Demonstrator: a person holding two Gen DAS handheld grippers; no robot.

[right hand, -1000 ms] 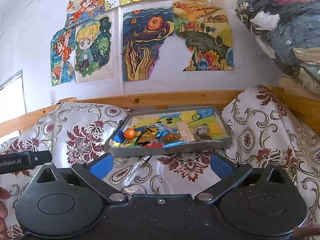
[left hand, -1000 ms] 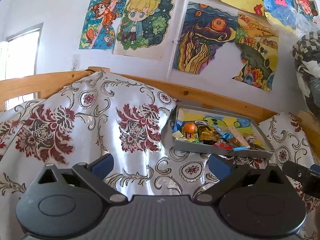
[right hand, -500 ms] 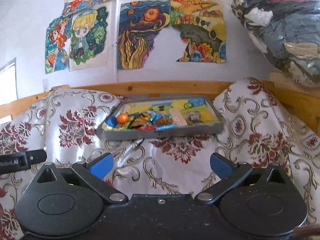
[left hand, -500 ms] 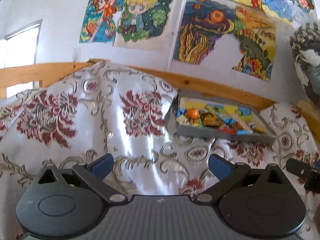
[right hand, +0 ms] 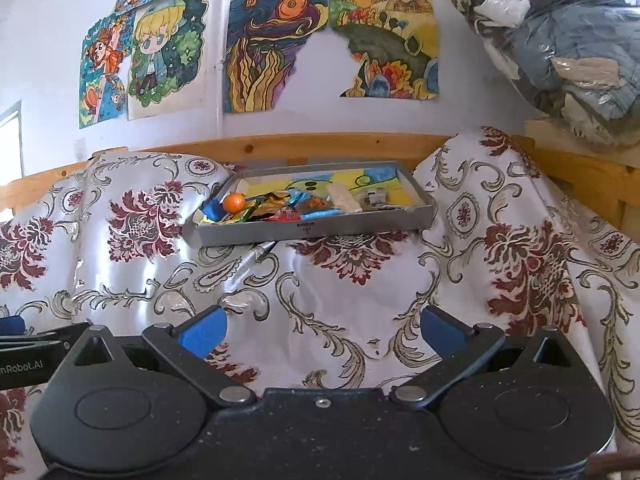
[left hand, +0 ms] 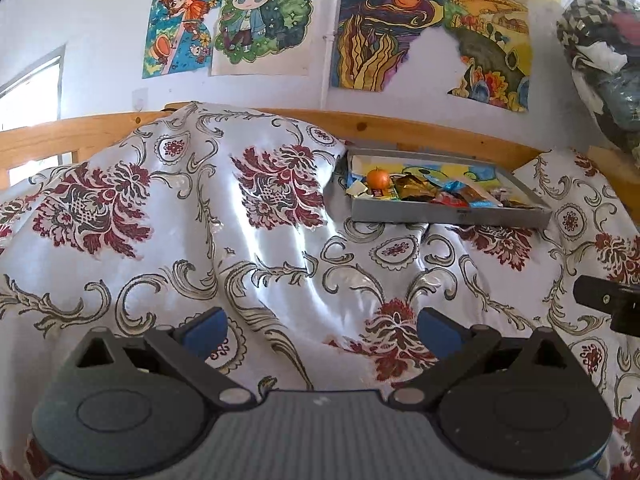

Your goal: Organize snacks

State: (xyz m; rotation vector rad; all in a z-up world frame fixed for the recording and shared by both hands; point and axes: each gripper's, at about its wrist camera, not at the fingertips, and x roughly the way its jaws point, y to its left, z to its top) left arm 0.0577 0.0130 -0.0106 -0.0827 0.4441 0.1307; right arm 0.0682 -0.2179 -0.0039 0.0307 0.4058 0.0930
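Between tray (right hand: pixel 312 230) and both spread hand-held grippers: bare cloth (right hand: pixel 328 300).

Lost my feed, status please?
Both claws, left and right, open, empty. Snack tray ahead on patterned cloth, untouched. Nothing in the way.

A shiny white cloth (right hand: pixel 328 292) bears dark red flowers and grey-gold scrolls. The tray (right hand: pixel 312 230) is grey with a yellow and blue picture inside; an orange fruit (right hand: pixel 233 202) sits among blue, red and gold wrappers (right hand: pixel 288 210). Wall drawings (right hand: pixel 272 48) are brightly multicoloured.
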